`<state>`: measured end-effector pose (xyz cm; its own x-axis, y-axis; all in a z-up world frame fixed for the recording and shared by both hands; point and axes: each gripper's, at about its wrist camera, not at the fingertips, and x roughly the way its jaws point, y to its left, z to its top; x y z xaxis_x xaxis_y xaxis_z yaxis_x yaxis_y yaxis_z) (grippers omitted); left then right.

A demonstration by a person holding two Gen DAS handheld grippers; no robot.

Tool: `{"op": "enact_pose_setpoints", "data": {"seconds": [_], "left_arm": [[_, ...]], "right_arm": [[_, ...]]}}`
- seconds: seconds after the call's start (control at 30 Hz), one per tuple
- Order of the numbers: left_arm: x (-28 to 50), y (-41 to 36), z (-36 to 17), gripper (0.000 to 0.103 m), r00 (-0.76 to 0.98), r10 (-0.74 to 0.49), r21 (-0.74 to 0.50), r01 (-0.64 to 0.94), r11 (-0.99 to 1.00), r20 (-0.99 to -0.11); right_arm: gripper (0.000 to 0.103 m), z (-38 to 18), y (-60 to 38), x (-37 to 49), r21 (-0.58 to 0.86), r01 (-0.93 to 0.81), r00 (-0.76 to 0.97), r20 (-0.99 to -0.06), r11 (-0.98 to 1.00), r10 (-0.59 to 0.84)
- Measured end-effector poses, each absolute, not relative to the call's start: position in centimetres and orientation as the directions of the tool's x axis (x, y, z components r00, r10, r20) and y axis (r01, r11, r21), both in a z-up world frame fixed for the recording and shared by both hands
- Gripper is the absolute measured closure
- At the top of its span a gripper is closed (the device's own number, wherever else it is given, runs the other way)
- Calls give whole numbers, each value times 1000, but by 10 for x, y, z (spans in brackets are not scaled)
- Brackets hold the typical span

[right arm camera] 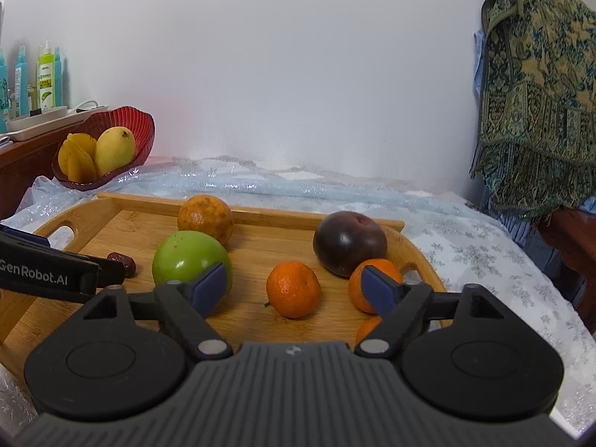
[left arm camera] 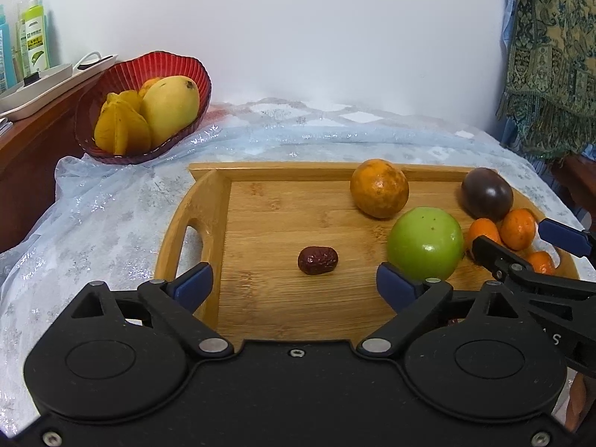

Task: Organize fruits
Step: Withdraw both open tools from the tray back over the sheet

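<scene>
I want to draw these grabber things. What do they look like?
Both are black plastic with two round discs at the base and bent link arms with silver pins. Each finger ends in a dark blue pad. The left gripper has a smooth black body and white "GenRobot.AI" lettering on its side. The right gripper has a ribbed grey body. No cables, hands or sleeves show.

A wooden tray (left arm camera: 208,201) sits on a cloth-covered table (left arm camera: 111,216), holding a jujube (left arm camera: 317,260) left of an apple (left arm camera: 425,243), an orange (left arm camera: 379,188) behind it, and a passion fruit (right arm camera: 348,243) behind three tangerines (right arm camera: 293,289) at right. A bowl (left arm camera: 123,74) containing a mango (left arm camera: 169,108) and starfruit (left arm camera: 121,126) stands behind the tray's left corner.
</scene>
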<state>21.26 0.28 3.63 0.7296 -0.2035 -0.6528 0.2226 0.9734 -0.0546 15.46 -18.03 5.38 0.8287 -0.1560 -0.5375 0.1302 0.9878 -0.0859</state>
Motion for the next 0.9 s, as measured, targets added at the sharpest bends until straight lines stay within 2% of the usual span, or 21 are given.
{"op": "enact_pose_setpoints", "data": {"seconds": [0.27,0.73,0.9], "left_arm": [[203,6,46,5,737,-209,-62,222,973,-643],[187,7,52,3,732,-203,-61,215,975,-651],[179,11,54,3,734,-196,-59,208,976,-650]], "right_arm": [[12,58,-179,148,-86,137,831,-532,987,-162],[1,72,-183,126,-54,181,842,-508,982,-183],[0,77,-185,120,-47,189,845,-500,981,-187]]}}
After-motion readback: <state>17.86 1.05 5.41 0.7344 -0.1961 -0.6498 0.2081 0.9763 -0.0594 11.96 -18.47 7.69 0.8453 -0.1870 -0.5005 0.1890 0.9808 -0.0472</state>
